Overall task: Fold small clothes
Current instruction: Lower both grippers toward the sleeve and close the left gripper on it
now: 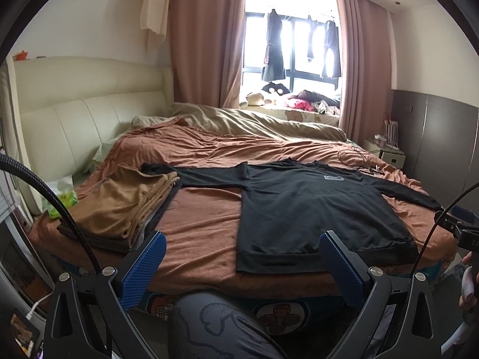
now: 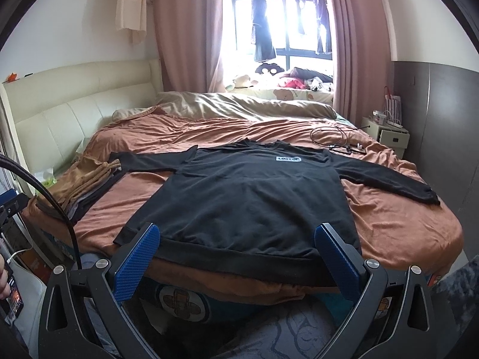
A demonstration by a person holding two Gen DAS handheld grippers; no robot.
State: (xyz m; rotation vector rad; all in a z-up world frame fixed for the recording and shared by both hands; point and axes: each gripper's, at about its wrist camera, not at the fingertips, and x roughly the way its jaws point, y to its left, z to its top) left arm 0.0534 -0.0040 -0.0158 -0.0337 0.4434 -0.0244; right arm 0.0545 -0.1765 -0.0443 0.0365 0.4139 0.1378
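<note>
Black sweatshirt (image 2: 245, 197) flat on bed (image 2: 404, 224), hem at near edge, sleeves out. Folded stack (image 1: 119, 209) left of it. My left gripper (image 1: 239, 257) and right gripper (image 2: 238, 251) both wide, empty, off near edge.

Bed's got a rumpled rust-orange blanket (image 2: 389, 218) with a beige duvet (image 2: 239, 104) bunched up behind it, tangled cables (image 2: 332, 137) lying near the white nightstand (image 2: 389, 134), pink curtains (image 2: 191, 30), cream headboard (image 1: 74, 113).
</note>
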